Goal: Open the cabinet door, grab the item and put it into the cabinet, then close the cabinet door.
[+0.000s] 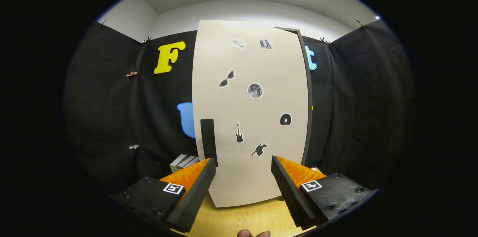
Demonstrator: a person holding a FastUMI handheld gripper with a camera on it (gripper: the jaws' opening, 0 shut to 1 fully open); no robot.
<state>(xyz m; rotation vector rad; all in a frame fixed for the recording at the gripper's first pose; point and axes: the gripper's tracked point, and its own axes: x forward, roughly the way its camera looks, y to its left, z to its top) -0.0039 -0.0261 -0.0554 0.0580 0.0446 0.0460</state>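
Wooden tabletop (239, 218) runs under the gripper (243, 162), whose fingers are spread wide and grasp nothing. Just ahead stands the cabinet (250, 117), its sticker-covered door (257, 177) shut, dark handle (208, 140) beside the left fingertip. Books (183, 162) lie left of the cabinet, beyond the left finger.

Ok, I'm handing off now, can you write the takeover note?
Gripper: fingers open, holding nothing, aimed at the cabinet door.
Door looks shut or nearly so; its dark handle stands just above the left finger, not gripped.
A boxed item sits on the table left of the cabinet, beyond the left finger.
Done: nothing yet.
Left: open door, put item inside, close door.
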